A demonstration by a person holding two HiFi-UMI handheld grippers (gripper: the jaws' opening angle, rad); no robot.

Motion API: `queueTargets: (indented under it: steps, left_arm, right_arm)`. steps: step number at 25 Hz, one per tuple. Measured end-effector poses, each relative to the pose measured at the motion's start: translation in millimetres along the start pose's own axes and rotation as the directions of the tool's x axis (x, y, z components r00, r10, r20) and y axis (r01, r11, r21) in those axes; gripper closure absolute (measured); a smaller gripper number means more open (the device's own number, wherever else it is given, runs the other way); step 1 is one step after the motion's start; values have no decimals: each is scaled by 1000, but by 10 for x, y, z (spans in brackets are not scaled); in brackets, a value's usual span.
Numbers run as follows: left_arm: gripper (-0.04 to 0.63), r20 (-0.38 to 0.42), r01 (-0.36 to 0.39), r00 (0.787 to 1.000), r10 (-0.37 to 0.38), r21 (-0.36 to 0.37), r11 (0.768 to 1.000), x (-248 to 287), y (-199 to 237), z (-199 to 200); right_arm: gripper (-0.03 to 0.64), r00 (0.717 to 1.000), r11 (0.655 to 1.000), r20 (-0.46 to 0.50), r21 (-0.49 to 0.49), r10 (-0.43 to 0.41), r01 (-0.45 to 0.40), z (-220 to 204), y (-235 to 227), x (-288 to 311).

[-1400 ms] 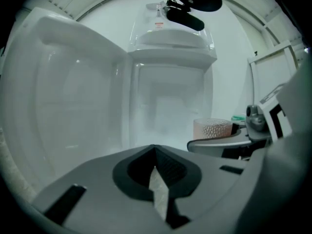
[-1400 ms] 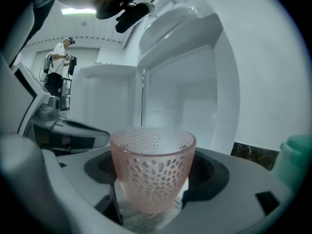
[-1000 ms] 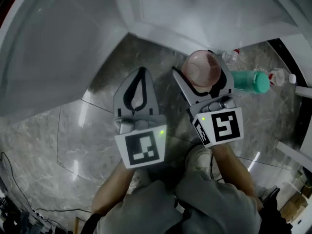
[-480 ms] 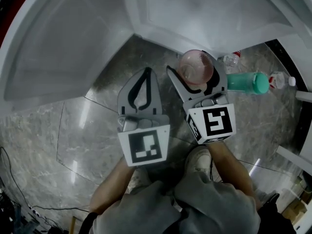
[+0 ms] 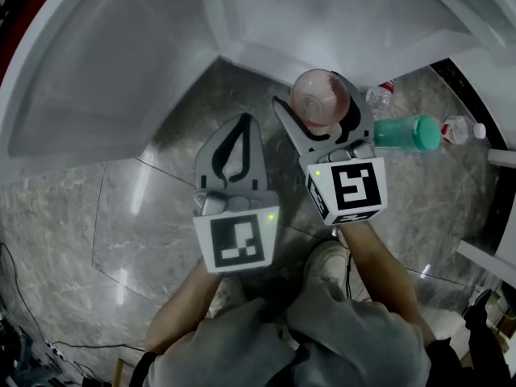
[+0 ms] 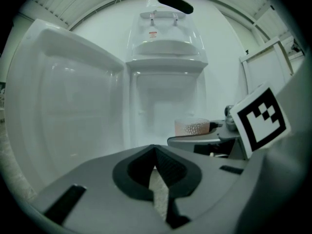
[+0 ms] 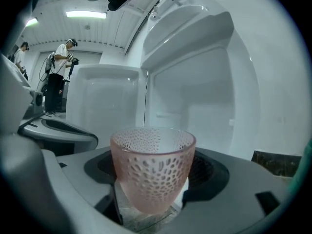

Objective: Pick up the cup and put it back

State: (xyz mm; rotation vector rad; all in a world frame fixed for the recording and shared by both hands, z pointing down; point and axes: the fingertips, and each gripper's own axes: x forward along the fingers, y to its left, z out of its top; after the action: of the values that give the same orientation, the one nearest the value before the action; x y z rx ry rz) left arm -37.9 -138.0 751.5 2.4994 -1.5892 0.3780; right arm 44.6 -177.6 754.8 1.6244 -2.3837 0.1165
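Over the floor (image 5: pixel 121 240), the right claw (image 5: pixel 321 110) clamps an upright pink cup (image 7: pixel 153 165); just left, the left claw (image 5: pixel 239 127) sits closed and empty.

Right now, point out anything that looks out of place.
A green bottle lies on its side on the floor, right of the right gripper, with two clear bottles lying near it. They look dropped, not stored. The cup sits upright in that gripper; no spill shows.
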Motion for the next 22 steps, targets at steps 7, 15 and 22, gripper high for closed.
queueTargets:
  steps: [7,15,22]
  left_arm:
    - [583,-18,10,1000,-10,-2,1000,61,-23,-88]
    - [583,-58,17,998,-17,-3,1000,127,-1,-240]
    - [583,-82,19,996,-21,-25,1000,101,42,-322]
  right_arm:
    - [221,1000,999,26,-39,-2,3,77,-111,247]
    - [221,998,996,53,-80,-22,26,160,-316,646]
    - [221,999,999,30,-36,-13,14,106,-387,971]
